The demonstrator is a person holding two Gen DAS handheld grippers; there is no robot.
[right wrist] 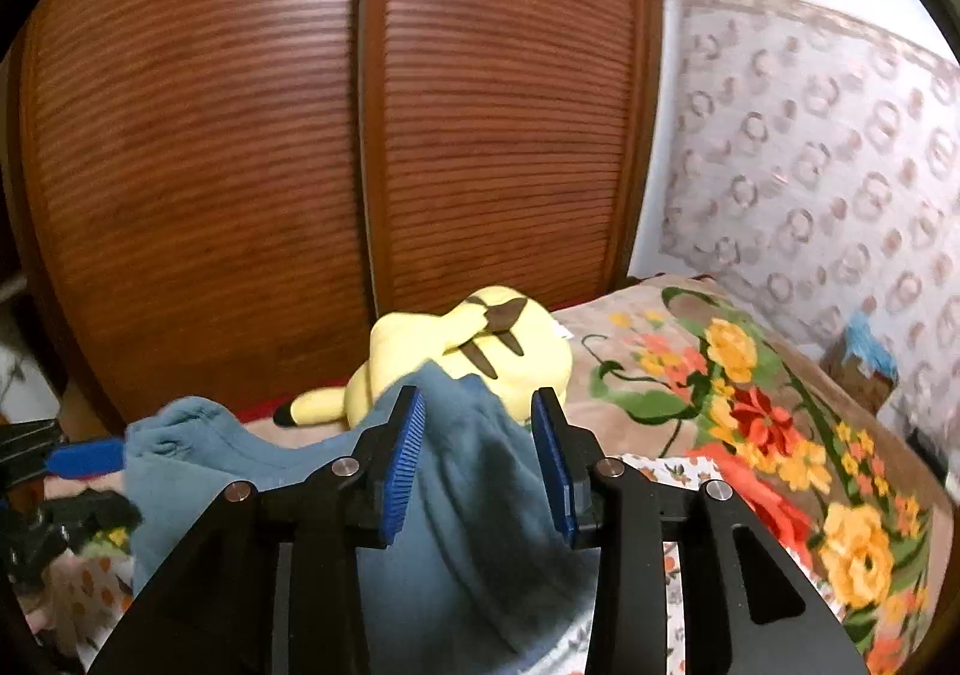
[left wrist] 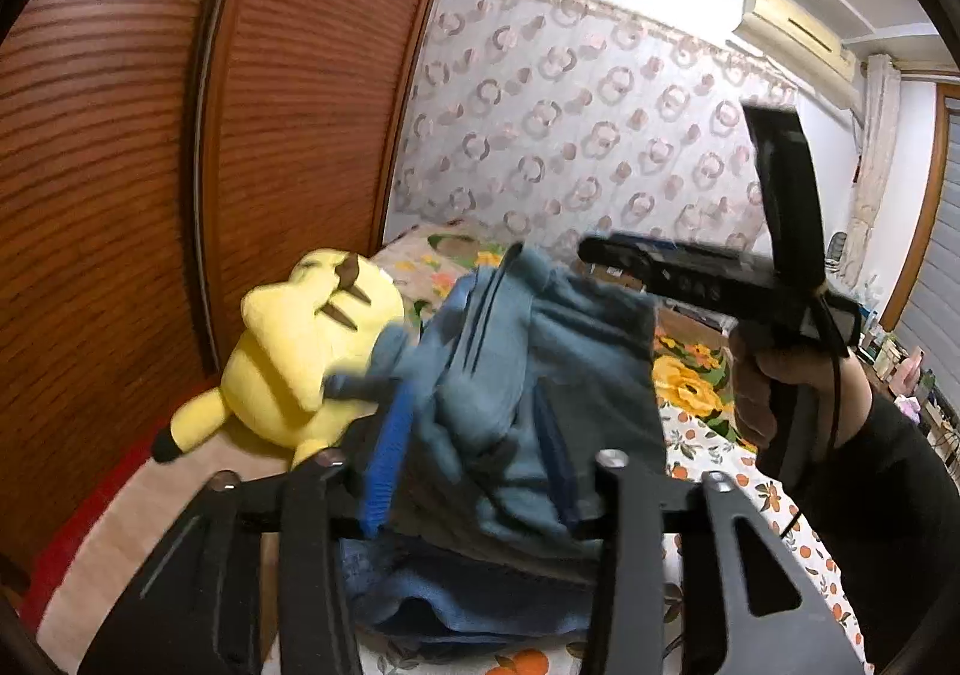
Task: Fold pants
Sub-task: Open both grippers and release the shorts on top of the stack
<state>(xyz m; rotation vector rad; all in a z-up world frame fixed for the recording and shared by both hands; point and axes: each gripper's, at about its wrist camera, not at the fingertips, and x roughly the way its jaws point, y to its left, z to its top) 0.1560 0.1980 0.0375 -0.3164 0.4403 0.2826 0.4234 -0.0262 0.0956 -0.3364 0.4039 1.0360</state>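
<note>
The pants (right wrist: 468, 501), blue-grey and soft, lie bunched on a flowered bedspread (right wrist: 780, 435), low and centre in both wrist views. In the right wrist view, the right gripper (right wrist: 480, 471) straddles a raised ridge of the cloth: its blue pads (right wrist: 403, 471) stand apart, with a gap between the right-hand pad and the fabric, so the jaws are open and nothing is pinched. In the left wrist view, the left gripper (left wrist: 474, 471) sits the same way, jaws parted with folds of the pants heaped between the pads (left wrist: 387, 459), loose rather than clamped; motion blur makes the exact contact hard to read.

The heap runs away from both tools toward the yellow plush toy (right wrist: 468, 351), which lies just beyond it, touching or nearly touching the far edge of the cloth, in front of the wooden wardrobe doors (right wrist: 300, 135). The long axis of the pants cannot be told from this bundle. The right gripper shows at the right of the left view, held in a hand (left wrist: 774, 387) above the cloth. Both tools sit equally close, so either could take the next hold; the fold looks part done.
</note>
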